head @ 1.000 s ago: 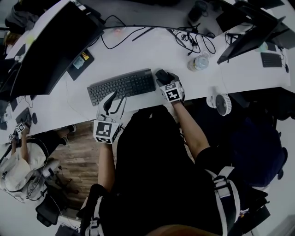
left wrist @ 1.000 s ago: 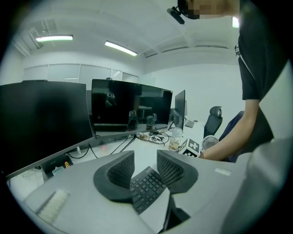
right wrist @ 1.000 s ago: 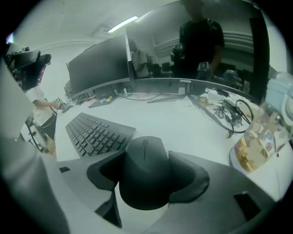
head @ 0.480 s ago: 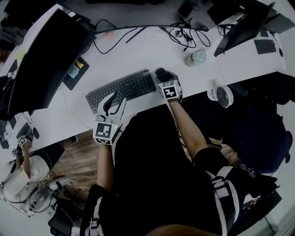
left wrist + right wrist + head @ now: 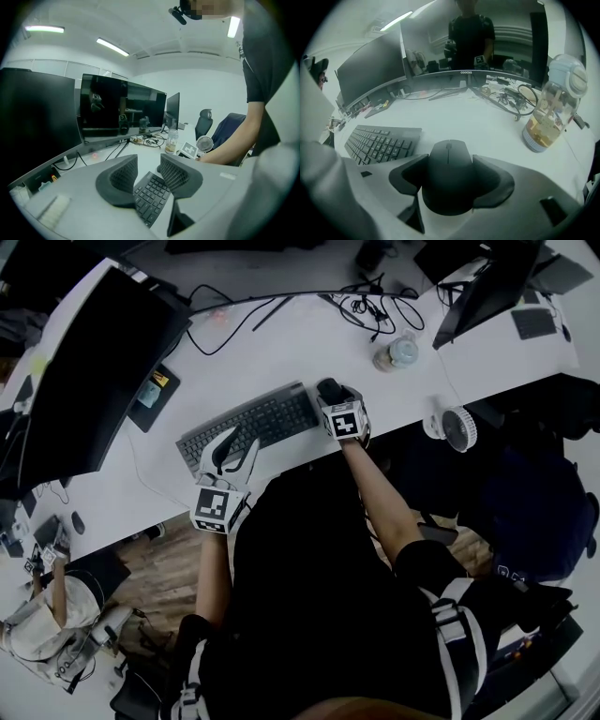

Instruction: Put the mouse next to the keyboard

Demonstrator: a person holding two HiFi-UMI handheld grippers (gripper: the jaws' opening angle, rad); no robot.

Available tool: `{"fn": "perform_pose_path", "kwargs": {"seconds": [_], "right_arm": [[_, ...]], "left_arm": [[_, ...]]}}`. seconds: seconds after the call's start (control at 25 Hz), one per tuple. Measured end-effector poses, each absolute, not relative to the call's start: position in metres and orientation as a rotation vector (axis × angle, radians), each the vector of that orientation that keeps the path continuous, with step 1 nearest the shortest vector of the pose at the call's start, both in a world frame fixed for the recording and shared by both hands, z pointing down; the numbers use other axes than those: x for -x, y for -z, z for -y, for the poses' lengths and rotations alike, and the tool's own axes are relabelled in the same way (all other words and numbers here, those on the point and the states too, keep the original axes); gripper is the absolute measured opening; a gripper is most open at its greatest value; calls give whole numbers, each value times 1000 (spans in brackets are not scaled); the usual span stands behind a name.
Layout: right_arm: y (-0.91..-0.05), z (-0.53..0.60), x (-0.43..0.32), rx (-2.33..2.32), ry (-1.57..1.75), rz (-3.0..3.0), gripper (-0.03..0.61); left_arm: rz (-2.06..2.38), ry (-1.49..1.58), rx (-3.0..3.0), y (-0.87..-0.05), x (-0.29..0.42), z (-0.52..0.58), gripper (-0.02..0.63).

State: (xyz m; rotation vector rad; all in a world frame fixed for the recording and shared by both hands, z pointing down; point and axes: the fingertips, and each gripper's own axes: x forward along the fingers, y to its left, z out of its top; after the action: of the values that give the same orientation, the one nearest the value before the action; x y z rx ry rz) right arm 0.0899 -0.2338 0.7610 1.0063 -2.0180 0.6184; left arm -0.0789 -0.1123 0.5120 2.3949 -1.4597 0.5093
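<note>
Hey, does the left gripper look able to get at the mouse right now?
Probably not easily: the mouse sits clamped between the right gripper's jaws at the right end of the keyboard, while the left gripper, open and empty, is over its left end.

The left gripper (image 5: pixel 147 169) has its two jaws apart, and nothing is in between them. It points forward and a little bit down. The left arm (image 5: pixel 216 568) stays close beside the body. The right gripper (image 5: pixel 448 180) points down more steeply. Its jaws stand wide and hug a black mouse (image 5: pixel 448 154), one jaw touching each side. The right arm (image 5: pixel 380 507) stretches forward from the body, and the forearm is bare.
</note>
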Motion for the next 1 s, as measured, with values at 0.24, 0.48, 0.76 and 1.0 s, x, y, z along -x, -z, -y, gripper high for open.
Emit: {"fn": "perform_pose_path", "kwargs": {"seconds": [0.24,0.48,0.76,1.0], "right_arm": [[-767,229,-89,-1013,-639,1995,295],[-767,233,-89,-1012,-593,2013,295],[-766,230,-90,-990,-601,2004,301],[-767,229,-87,-958,-595,2022,332]], "left_arm": [[1452,-511,-2402,-514,84,113,152],[1431,-514,-2410,-518,83,115,152],[1402,-503,-2439,-517,75,119,152],[1393,-489,-2461,-513,72,118,152]]}}
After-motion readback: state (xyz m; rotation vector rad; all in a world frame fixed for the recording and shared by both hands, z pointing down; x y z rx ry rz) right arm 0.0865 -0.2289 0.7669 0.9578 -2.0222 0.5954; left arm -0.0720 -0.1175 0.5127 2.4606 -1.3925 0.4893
